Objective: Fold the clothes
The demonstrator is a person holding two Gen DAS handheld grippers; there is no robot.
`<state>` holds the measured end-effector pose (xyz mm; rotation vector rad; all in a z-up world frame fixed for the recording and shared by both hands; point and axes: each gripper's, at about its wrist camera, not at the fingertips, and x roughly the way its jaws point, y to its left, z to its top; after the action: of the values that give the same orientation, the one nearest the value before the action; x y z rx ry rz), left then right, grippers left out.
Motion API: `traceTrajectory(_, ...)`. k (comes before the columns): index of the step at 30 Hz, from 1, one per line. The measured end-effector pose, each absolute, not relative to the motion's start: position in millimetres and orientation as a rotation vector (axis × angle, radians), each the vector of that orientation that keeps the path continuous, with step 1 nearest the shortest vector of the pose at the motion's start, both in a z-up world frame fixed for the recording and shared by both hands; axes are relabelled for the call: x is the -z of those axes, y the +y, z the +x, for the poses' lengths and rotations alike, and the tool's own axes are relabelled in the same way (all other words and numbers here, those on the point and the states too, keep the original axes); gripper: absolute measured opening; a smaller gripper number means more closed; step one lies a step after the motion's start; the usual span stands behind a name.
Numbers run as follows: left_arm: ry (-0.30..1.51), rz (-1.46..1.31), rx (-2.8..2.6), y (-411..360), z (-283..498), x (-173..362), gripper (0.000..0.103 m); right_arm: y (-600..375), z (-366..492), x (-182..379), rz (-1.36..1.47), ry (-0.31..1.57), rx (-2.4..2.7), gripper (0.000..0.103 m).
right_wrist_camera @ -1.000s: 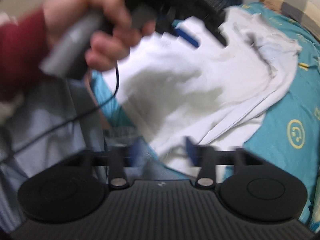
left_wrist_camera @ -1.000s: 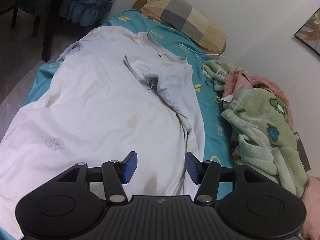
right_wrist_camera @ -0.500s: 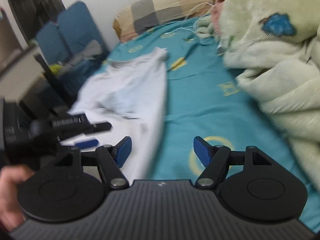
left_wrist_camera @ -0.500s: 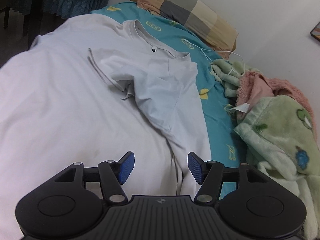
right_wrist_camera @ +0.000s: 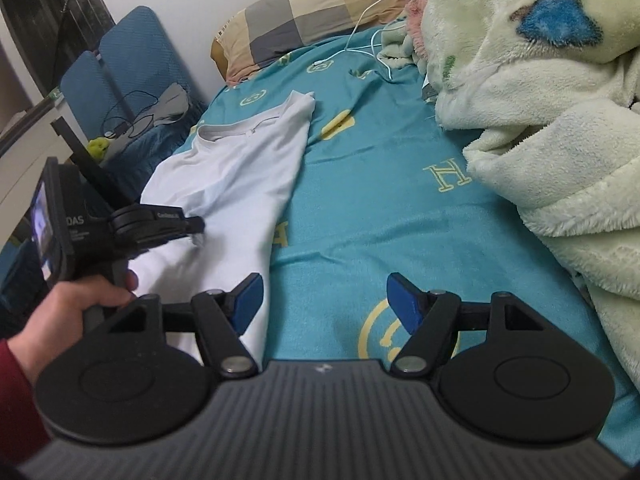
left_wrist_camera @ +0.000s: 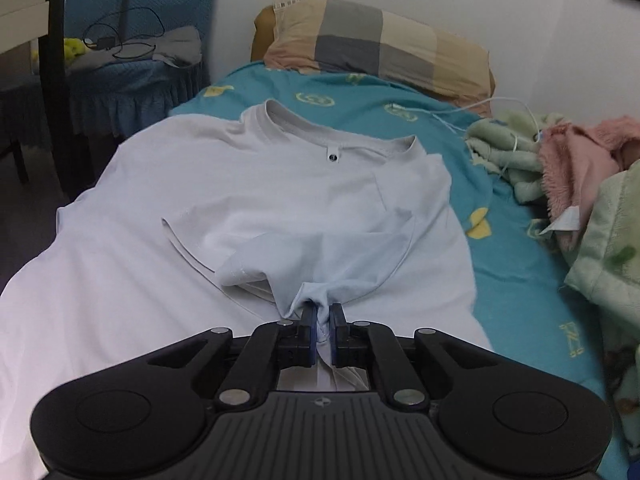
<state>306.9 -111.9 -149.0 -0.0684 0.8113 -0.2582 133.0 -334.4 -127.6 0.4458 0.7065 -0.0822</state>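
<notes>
Two grippers in play, and only one is doing anything. The left gripper (left_wrist_camera: 323, 322) was hovering with its pads wide apart half a second ago; now they're pinched tight on a bunched bit of the white T-shirt (left_wrist_camera: 280, 184), right at the tip of the folded-in sleeve flap (left_wrist_camera: 320, 256) directly in front of it. So the grab is made, and I'd guess the next bit is dragging or lifting that flap to tidy the fold.

The shirt itself lies spread on the teal bedsheet (left_wrist_camera: 516, 264), collar (left_wrist_camera: 332, 136) at the far end pointing toward the checked pillow (left_wrist_camera: 380, 44). One side is already folded in, the other side looks still flat, so I'd call the fold early days.

The right gripper (right_wrist_camera: 324, 304) is spread wide with nothing in it, sitting over bare sheet with the shirt's edge just off its left finger. Half a second back it was in about the same spot, also wide. From its view you can see the left hand (right_wrist_camera: 76, 304) holding the other tool against the shirt. Fluffy green blanket (right_wrist_camera: 540, 128) is heaped off to the right, well clear of the shirt.
</notes>
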Motion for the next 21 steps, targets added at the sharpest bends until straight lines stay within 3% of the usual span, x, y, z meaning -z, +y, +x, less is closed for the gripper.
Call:
traceTrajectory(5, 0.855, -0.066, 0.291, -95.2, 279.6, 141.0, 0.035, -334.8, 134.6, 128.3, 0.446, 0.714, 0.084, 0.071)
traceTrajectory(12, 0.998, -0.067, 0.367, -59.9, 189.1, 121.1, 0.041, -329.8, 125.5, 120.8, 0.44, 0.697, 0.066, 0.071)
traceTrajectory(16, 0.976, -0.057, 0.368, -48.2, 146.2, 94.7, 0.043, -320.2, 117.0, 113.6, 0.417, 0.68, 0.039, 0.071)
traceTrajectory(18, 0.909, -0.041, 0.362, -45.6, 125.7, 73.6, 0.047, -313.4, 110.2, 108.3, 0.403, 0.669, 0.017, 0.071)
traceTrajectory(21, 0.806, -0.024, 0.33, -38.7, 97.0, 46.9, 0.062, -302.1, 96.1, 97.8, 0.384, 0.639, -0.025, 0.071)
